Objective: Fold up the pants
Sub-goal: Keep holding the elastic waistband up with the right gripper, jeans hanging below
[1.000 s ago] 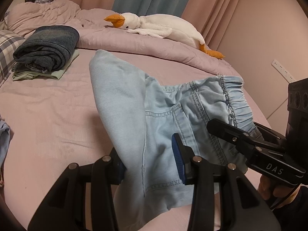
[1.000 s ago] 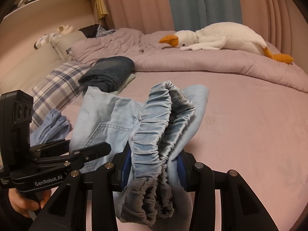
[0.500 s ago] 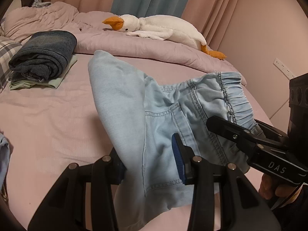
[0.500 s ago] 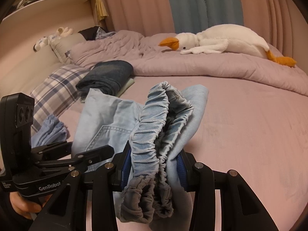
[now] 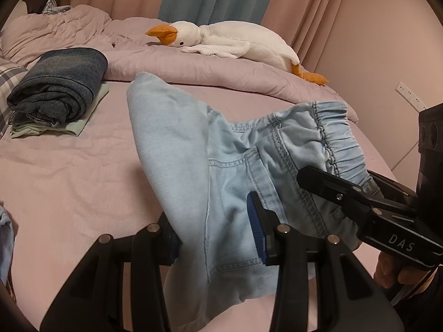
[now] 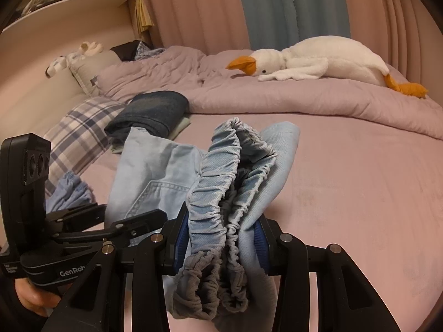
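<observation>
Light blue denim pants held up over the pink bed sheet, centre of both frames. Left gripper clamped on the folded leg fabric, lower centre. Right gripper clamped on the bunched elastic waistband. Folded dark jeans lay upper left; plush goose lay on the duvet at top.

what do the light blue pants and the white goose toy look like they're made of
Light blue pants: soft washed denim by the look, matte, with a twill weave, double-stitched seams and a gathered elastic waistband. White goose toy: plush, probably synthetic fleece, with a fuzzy matte pile and an orange fabric beak.
</observation>
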Available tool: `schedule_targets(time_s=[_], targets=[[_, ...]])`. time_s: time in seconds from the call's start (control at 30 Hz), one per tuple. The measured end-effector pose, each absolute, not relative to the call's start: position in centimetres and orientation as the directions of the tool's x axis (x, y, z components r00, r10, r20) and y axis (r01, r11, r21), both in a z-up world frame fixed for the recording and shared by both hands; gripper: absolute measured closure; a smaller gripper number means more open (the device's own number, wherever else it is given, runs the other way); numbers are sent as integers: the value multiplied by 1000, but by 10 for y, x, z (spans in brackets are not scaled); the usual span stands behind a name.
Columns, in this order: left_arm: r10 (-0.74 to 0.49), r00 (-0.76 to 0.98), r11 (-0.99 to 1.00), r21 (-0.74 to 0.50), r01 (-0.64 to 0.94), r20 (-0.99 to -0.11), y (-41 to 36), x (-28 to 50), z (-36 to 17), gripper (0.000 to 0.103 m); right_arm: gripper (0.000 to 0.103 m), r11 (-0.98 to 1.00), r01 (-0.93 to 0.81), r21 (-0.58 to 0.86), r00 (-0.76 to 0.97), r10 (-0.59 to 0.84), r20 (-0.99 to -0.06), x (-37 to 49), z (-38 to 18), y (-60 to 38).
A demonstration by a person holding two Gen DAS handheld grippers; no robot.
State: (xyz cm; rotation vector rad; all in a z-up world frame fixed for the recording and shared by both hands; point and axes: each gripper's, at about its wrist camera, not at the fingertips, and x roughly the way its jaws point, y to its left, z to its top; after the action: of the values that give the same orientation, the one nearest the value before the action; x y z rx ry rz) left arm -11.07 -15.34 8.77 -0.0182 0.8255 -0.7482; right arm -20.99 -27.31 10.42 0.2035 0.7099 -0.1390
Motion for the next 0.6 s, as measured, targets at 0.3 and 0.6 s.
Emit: schedule_targets(time_s=[0.3, 0.6], targets=[[-603, 442, 750, -283, 597, -664, -159, -95, 82, 63, 60, 971, 196, 138, 752, -58, -657, -207, 104, -274], [-596, 443, 754, -276, 596, -670, -163, -82, 75, 63, 60, 970, 195, 144, 749, -52, -661, -193, 102, -279]])
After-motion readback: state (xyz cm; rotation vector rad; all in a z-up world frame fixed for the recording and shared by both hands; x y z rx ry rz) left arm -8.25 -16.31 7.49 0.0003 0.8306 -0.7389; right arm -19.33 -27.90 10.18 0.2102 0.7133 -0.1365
